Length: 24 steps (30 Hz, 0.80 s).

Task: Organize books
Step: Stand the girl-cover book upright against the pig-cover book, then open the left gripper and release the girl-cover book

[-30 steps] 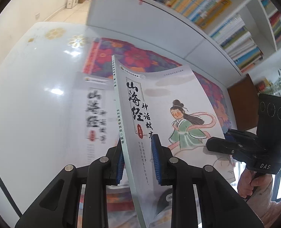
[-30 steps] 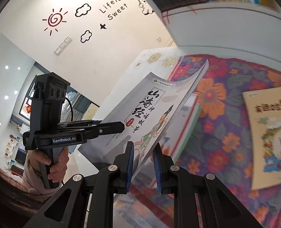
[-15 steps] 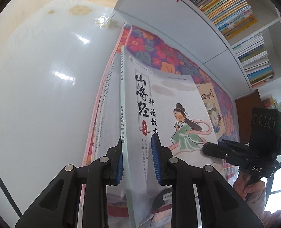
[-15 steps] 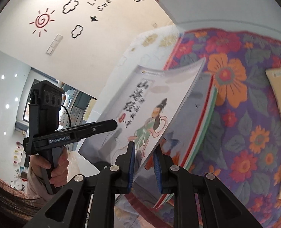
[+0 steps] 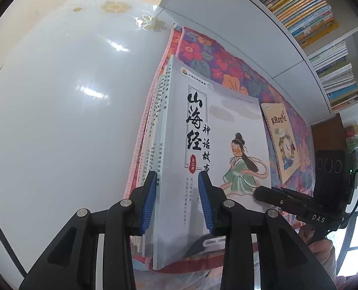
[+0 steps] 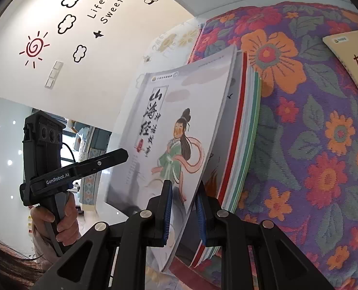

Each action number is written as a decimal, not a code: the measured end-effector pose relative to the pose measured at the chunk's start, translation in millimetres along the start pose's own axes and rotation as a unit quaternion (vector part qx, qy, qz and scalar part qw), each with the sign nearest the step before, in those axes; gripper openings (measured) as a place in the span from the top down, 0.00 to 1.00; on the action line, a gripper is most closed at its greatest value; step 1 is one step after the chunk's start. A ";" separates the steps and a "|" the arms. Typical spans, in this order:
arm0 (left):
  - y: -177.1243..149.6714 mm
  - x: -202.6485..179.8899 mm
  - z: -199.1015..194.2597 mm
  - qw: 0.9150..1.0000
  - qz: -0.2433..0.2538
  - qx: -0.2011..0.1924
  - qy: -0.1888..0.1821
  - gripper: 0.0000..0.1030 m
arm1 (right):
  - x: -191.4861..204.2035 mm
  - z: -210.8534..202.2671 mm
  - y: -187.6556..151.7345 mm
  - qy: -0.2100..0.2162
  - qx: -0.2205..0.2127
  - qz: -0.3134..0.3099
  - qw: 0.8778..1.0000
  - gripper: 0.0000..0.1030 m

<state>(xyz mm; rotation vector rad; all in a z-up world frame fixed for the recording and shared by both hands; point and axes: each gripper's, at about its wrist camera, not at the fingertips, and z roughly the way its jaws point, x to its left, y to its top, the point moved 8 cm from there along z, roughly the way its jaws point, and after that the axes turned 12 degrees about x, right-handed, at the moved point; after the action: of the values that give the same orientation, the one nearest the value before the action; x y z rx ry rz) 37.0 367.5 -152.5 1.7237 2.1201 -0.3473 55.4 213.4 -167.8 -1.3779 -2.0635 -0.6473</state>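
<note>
A white book (image 5: 227, 125) with black Chinese lettering and a girl in a green robe lies tilted over a stack of books (image 5: 154, 111) on the floral cloth (image 5: 217, 60). My left gripper (image 5: 177, 181) straddles its spine edge; the jaws are opening and the blue pads stand a little off the book. In the right wrist view the same book (image 6: 169, 111) curves up over the stack (image 6: 249, 111), and my right gripper (image 6: 183, 188) is shut on its near right edge. The left gripper (image 6: 123, 155) shows there at the book's left side, the right gripper (image 5: 258, 192) at the book's lower right.
A yellow picture book (image 5: 282, 142) lies flat on the cloth to the right of the stack. A glossy white table (image 5: 70, 108) spreads to the left. Shelves packed with books (image 5: 307, 7) rise behind the cloth. A hand (image 6: 65, 217) grips the left handle.
Both grippers came down with the white book, from the air onto the stack. The left jaws have widened slightly around the spine; the right ones kept their grip.
</note>
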 end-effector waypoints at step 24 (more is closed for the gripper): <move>6.9 -8.9 -23.4 0.997 -0.023 -0.043 0.067 0.69 | -21.2 -43.4 -11.4 0.011 -0.041 0.040 0.998 0.67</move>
<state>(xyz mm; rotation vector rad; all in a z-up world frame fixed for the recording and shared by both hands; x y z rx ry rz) 42.0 371.1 -127.3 1.6936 2.2380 -0.1528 59.5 166.5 -152.0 -1.4842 -1.9748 -0.7162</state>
